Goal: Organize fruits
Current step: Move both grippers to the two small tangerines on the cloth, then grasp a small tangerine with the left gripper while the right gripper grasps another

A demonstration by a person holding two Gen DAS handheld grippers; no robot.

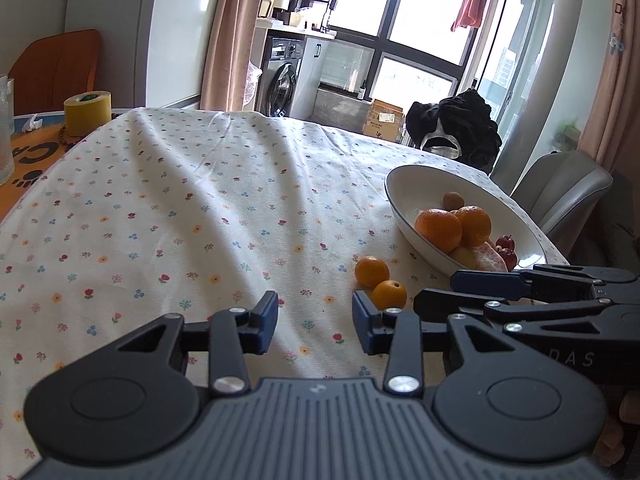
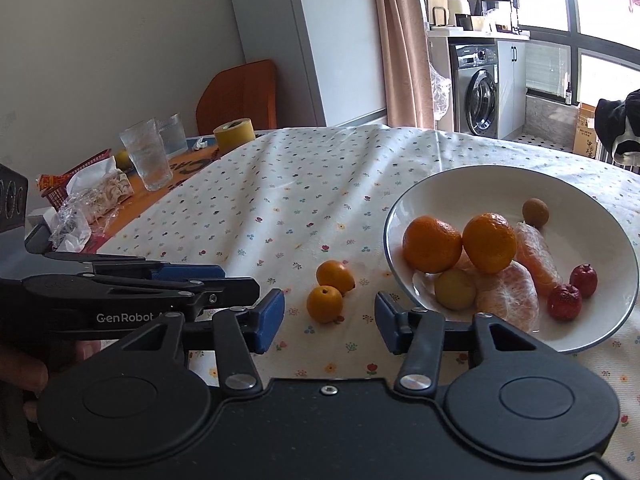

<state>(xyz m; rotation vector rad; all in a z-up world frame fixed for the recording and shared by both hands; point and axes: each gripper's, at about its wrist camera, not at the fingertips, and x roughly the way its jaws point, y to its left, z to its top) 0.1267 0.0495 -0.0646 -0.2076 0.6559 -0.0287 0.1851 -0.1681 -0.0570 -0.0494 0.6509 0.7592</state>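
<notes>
Both your left gripper (image 1: 315, 322) and right gripper (image 2: 329, 320) hang with jaws spread and empty. Two small oranges (image 2: 330, 291) lie touching on the tablecloth (image 2: 256, 216) just ahead of the right one, the bowl (image 2: 600, 320) to its right. Closing off-centre could squirt one fruit away, rolling across the cloth.

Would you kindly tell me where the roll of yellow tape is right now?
The yellow tape roll stands at the table's far left edge, just off the floral tablecloth, in front of the orange chair and right of the drinking glasses.
</notes>
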